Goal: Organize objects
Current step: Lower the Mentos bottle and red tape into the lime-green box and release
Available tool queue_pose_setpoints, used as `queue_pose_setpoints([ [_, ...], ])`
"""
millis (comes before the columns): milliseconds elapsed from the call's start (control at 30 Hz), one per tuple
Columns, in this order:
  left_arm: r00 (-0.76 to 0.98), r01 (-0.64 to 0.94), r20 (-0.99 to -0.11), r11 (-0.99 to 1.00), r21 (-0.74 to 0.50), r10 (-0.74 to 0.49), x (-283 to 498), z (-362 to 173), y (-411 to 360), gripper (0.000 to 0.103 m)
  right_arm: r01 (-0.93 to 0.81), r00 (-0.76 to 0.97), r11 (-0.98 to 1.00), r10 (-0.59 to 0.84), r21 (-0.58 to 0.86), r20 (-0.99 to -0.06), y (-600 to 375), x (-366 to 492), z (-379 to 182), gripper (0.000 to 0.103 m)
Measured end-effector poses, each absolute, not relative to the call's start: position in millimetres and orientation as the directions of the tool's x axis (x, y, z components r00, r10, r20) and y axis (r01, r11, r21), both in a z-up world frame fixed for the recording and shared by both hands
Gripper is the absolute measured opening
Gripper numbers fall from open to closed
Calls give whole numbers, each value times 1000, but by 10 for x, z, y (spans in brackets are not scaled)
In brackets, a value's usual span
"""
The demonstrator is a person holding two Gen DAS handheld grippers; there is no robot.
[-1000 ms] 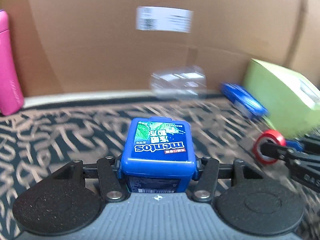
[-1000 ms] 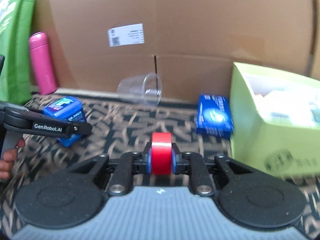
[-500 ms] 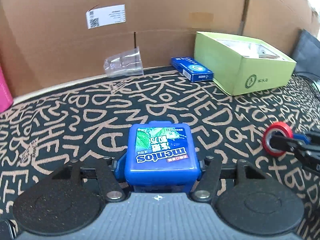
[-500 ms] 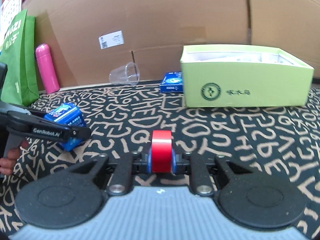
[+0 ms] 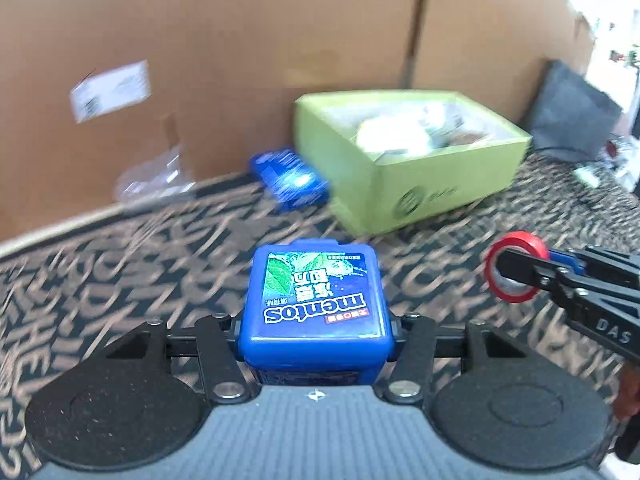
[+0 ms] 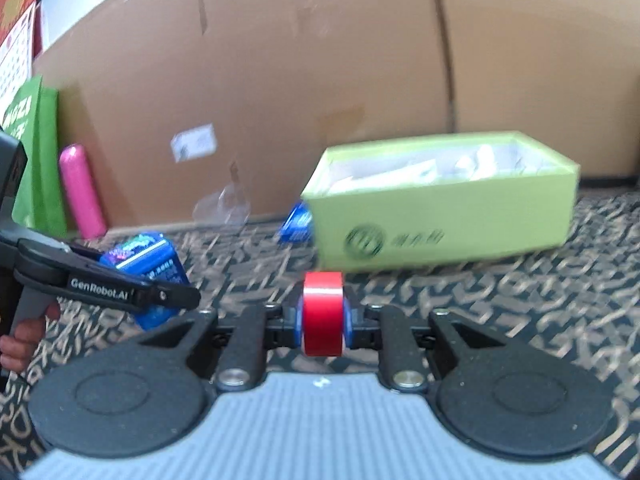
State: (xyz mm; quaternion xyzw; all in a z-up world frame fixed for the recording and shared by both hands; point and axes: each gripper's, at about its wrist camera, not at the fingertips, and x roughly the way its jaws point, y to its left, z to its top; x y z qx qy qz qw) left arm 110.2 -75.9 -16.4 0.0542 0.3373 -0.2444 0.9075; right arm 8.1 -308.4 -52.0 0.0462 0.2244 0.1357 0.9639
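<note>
A blue Mentos box (image 5: pixel 316 296) sits between the fingers of my left gripper (image 5: pixel 317 330), label up; the jaws are closing and the pads press on its sides. My right gripper (image 6: pixel 323 320) is shut on a red tape roll (image 6: pixel 323 312), held on edge. In the left wrist view the right gripper (image 5: pixel 516 276) with the tape roll (image 5: pixel 520 238) hangs at the right. In the right wrist view the left gripper (image 6: pixel 160 292) with the Mentos box (image 6: pixel 144 256) is at the left. An open light-green box (image 5: pixel 420 184) with white items inside stands ahead.
A blue flat box (image 5: pixel 290 178) lies left of the green box (image 6: pixel 440 224). A clear plastic cup (image 5: pixel 156 180) lies on its side by the cardboard wall (image 5: pixel 240 40). A pink bottle (image 6: pixel 82 192) and green bag (image 6: pixel 36 152) stand far left, a grey cushion (image 5: pixel 568 116) far right.
Both grippers have swung to the right, so the green box now sits near the middle of both views. Each keeps its hold: Mentos box on the left, red tape on the right.
</note>
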Motion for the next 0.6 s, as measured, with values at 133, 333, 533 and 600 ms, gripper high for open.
queue_pose_setpoints([
  [133, 655, 540, -593, 839, -65, -467, 1212, 78, -1153, 58, -209, 901, 969, 244, 134, -360, -3311, 178, -316, 18],
  [333, 636, 597, -559, 798, -80, -532, 1523, 334, -1783, 58, -127, 950, 987, 149, 96, -276, -3666, 501, -33, 18],
  [533, 634, 598, -561, 798, -81, -532, 1976, 363, -2311, 58, -23, 960, 998, 39, 64, -277, -4032, 1057, 13, 18],
  [600, 645, 586, -562, 807, -72, -518, 2137, 340, -2439, 58, -2, 958, 998, 19, 61, -284, -4131, 1234, -32, 18],
])
